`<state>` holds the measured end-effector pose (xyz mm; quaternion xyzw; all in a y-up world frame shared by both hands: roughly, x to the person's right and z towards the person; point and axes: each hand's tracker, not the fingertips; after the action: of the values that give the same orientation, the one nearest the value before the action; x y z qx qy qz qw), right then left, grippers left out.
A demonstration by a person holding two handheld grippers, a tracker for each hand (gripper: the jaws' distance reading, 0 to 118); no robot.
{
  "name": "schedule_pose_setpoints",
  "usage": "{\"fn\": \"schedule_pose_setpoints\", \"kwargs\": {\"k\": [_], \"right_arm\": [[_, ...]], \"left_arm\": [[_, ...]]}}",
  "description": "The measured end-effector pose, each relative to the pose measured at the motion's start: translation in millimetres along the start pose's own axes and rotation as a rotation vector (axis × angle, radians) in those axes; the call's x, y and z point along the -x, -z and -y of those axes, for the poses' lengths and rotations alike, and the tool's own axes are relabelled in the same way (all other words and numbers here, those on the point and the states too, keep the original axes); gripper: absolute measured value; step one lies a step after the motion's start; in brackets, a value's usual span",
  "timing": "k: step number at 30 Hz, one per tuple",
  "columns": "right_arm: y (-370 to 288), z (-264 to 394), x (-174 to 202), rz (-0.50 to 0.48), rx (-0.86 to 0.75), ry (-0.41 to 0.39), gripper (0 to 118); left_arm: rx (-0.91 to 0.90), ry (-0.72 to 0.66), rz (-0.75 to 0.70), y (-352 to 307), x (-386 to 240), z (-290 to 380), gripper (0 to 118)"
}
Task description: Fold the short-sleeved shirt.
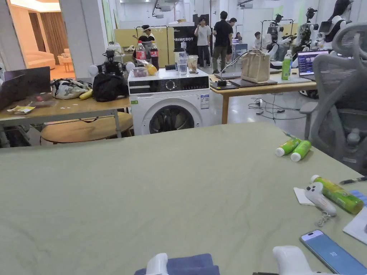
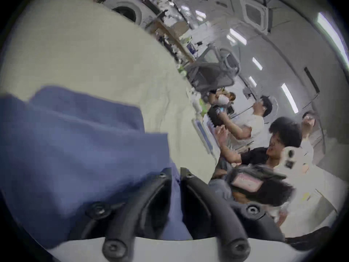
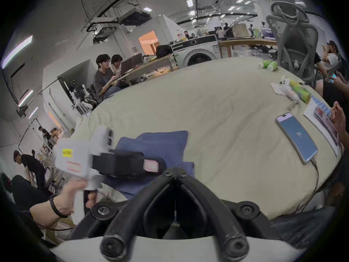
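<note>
Blue short-sleeved shirt [image 1: 190,264] lying bunched and partly folded at the near edge of the table [image 1: 161,186], which is covered in a pale green cloth; the phone [image 1: 331,252] lies well to the right of the shirt, and the green bottles [image 1: 294,148] stand farther off on the same side. Left gripper [image 2: 176,173]: in its own view the jaws are drawn close together with a strip of blue cloth running between them, so it appears clamped on an edge of the shirt, the bulk of which spreads away to the left of the jaws. Right gripper [image 3: 175,173]: in its own view the jaw tips meet with nothing seen between them, and the shirt lies just ahead and to the left of the tips, partly behind the left gripper's body. The shirt's long axis cannot be told from its crumpled state. Judgement: the left gripper is the nearer, already on the cloth; the right must reach leftward to the shirt to take a second edge before any fold can be laid.
</note>
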<state>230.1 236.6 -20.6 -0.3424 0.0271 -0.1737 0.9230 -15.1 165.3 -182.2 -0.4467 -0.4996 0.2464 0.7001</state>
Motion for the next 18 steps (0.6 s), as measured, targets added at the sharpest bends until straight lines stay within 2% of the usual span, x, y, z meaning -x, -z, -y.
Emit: {"fn": "schedule_pose_setpoints", "kwargs": {"k": [3, 4, 5, 7, 8, 11, 14, 16, 18], "right_arm": [[36.2, -5.4, 13.0, -0.044, 0.086, -0.035, 0], [50.1, -6.5, 17.8, -0.06, 0.119, -0.046, 0], [61.7, -6.8, 21.5, -0.065, 0.145, -0.059, 0], [93.6, -5.9, 28.5, 0.024, 0.265, -0.104, 0], [111.2, -1.8, 28.7, 0.087, 0.352, -0.135, 0], [112.9, -0.2, 28.1, 0.059, 0.303, -0.079, 0], [111.0, 4.8, 30.6, 0.061, 0.301, -0.15, 0], [107.4, 3.0, 29.6, 0.062, 0.298, -0.116, 0], [107.3, 3.2, 25.2, 0.052, 0.297, -0.084, 0]], "left_arm": [[-0.102, -0.043, 0.001, -48.5, 8.4, -11.3, 37], [-0.131, -0.047, -0.026, -66.9, 12.6, -16.3, 50], [-0.153, -0.047, -0.048, -81.7, 17.1, -17.6, 56], [-0.174, -0.06, -0.107, -112.1, 29.6, -17.5, 66], [-0.175, -0.069, -0.121, -123.3, 36.9, -16.5, 68], [-0.17, -0.097, -0.143, -145.5, 49.8, -5.3, 68], [-0.183, -0.109, -0.171, -143.5, 63.7, 1.3, 68], [-0.155, -0.158, -0.157, -128.2, 72.9, 4.0, 68], [-0.118, -0.151, -0.175, -110.6, 72.8, 7.6, 68]]}}
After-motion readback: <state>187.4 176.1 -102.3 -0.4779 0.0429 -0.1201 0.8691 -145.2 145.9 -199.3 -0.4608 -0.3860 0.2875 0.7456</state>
